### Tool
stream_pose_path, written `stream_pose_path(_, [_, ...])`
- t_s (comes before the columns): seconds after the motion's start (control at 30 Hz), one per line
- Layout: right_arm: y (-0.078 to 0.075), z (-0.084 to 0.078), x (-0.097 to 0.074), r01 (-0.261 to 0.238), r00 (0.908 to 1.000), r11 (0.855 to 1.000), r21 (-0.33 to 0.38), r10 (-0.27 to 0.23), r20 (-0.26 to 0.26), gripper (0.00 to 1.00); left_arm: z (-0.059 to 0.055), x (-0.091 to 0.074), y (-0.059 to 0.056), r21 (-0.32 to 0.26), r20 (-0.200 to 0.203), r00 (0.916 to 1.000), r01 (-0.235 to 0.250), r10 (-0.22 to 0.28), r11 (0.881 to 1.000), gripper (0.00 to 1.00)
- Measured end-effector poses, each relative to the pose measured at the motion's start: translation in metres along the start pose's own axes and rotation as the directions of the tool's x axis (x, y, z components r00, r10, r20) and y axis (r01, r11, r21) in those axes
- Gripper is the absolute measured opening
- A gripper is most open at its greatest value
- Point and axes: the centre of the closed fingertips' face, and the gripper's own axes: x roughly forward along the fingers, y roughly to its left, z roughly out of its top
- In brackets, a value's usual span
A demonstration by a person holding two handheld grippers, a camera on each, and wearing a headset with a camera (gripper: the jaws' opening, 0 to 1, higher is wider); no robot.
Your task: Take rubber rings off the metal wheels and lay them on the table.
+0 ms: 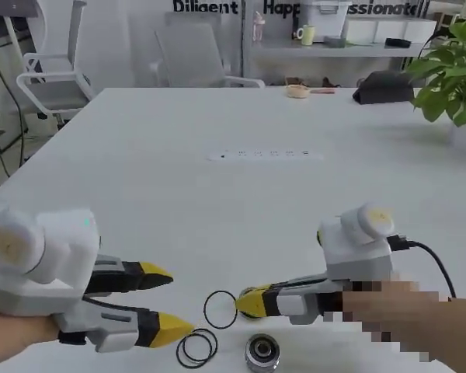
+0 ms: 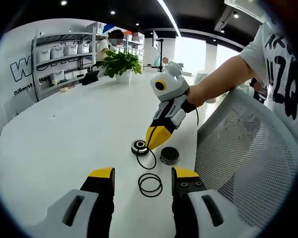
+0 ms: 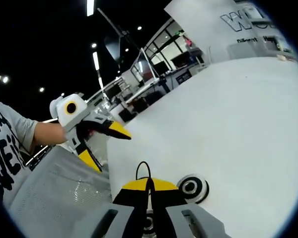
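The thin black rubber ring [image 1: 220,308] is light and soft. It bends easily and can slip, so best hold is on the cord itself w/ the jaw tips. The right gripper [image 1: 248,301] is clenched on its edge, low over the white desk [image 1: 217,202], approx. level. Two other black rings [image 1: 196,346] lie flat beside the round metal wheel [image 1: 262,351] (a second wheel [image 2: 139,146] stands near). The left gripper [image 1: 177,301] is released, jaws apart, pointing at them.
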Motion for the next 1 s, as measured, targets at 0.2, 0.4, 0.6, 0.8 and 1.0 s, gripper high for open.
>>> stream_pose_path(0.2, [0.004,-0.007,0.014,-0.008,0.9987,1.000,-0.024,0.007,-0.051,0.00,-0.007,-0.006,0.005,-0.022,-0.008,0.9997,-0.025,0.025,0.999,0.45])
stream_pose_path(0.4, [0.006,-0.019,0.024,-0.005,0.9922,0.998,-0.063,-0.003,-0.125,0.00,-0.009,-0.008,0.007,-0.028,-0.013,0.9994,-0.032,0.031,0.999,0.46])
stream_pose_path(0.6, [0.002,-0.030,0.024,0.016,0.9825,0.991,-0.134,-0.041,-0.182,0.00,-0.012,-0.008,0.007,-0.014,-0.029,0.9991,-0.030,0.029,0.999,0.46])
stream_pose_path(0.8, [-0.003,-0.029,0.016,0.032,0.9821,0.986,-0.162,-0.061,-0.178,0.08,-0.014,-0.008,0.009,-0.016,-0.036,0.9989,-0.030,0.029,0.999,0.45])
stream_pose_path(1.0, [-0.001,-0.014,0.006,0.029,0.9920,0.984,-0.178,-0.051,-0.116,0.16,-0.011,-0.006,0.011,-0.011,-0.036,0.9990,-0.027,0.027,1.000,0.45])
